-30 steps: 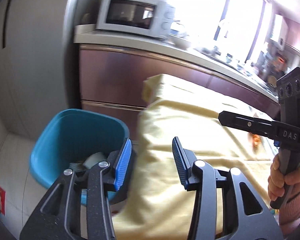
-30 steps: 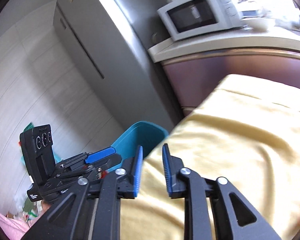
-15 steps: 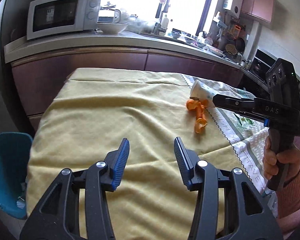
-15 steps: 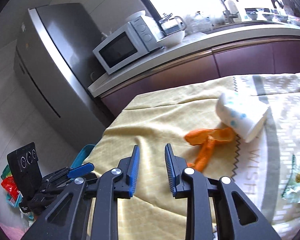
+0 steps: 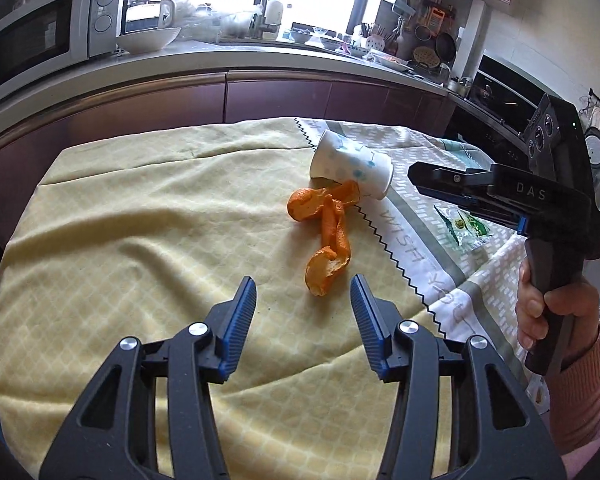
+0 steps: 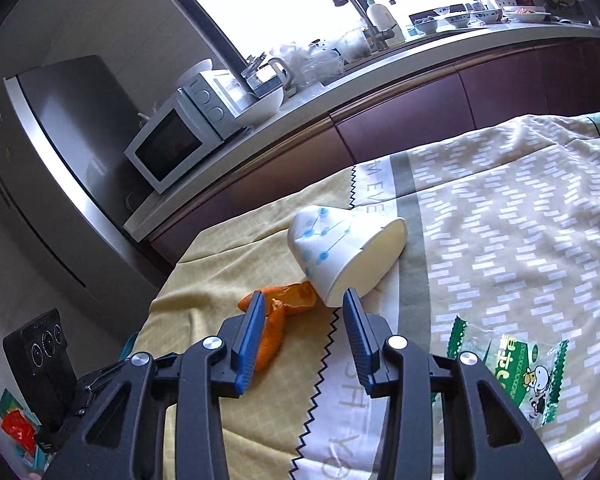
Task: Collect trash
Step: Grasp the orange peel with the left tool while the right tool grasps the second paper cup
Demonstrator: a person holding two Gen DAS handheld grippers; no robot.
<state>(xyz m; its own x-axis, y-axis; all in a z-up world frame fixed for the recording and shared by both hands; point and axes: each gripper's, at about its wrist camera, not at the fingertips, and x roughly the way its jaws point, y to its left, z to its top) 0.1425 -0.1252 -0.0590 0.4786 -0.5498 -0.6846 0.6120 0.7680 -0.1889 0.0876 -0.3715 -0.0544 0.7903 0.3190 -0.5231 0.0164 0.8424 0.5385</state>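
An orange peel [image 5: 325,229] lies on the yellow tablecloth [image 5: 140,220], its far end against a tipped-over white paper cup [image 5: 350,168] with blue dots. A green-and-clear snack wrapper [image 5: 462,226] lies to the right on the patterned cloth. My left gripper [image 5: 303,298] hovers open just short of the peel's near end, nothing between its fingers. My right gripper [image 6: 304,308] points at the cup [image 6: 340,252] and the peel [image 6: 278,320]; its jaws are opening, nothing gripped. The wrapper [image 6: 516,372] lies to its right. A hand [image 5: 548,308] holds the right gripper's handle.
A kitchen counter [image 5: 260,52] with a microwave [image 5: 48,36], a bowl and dishes runs behind the table. A steel fridge [image 6: 60,160] stands at the left. A sliver of the blue bin [image 6: 128,344] shows past the table's left edge.
Both grippers swung from the blue bin at the table's left end over to the peel and cup. Both sets of jaws have widened, the right one more.
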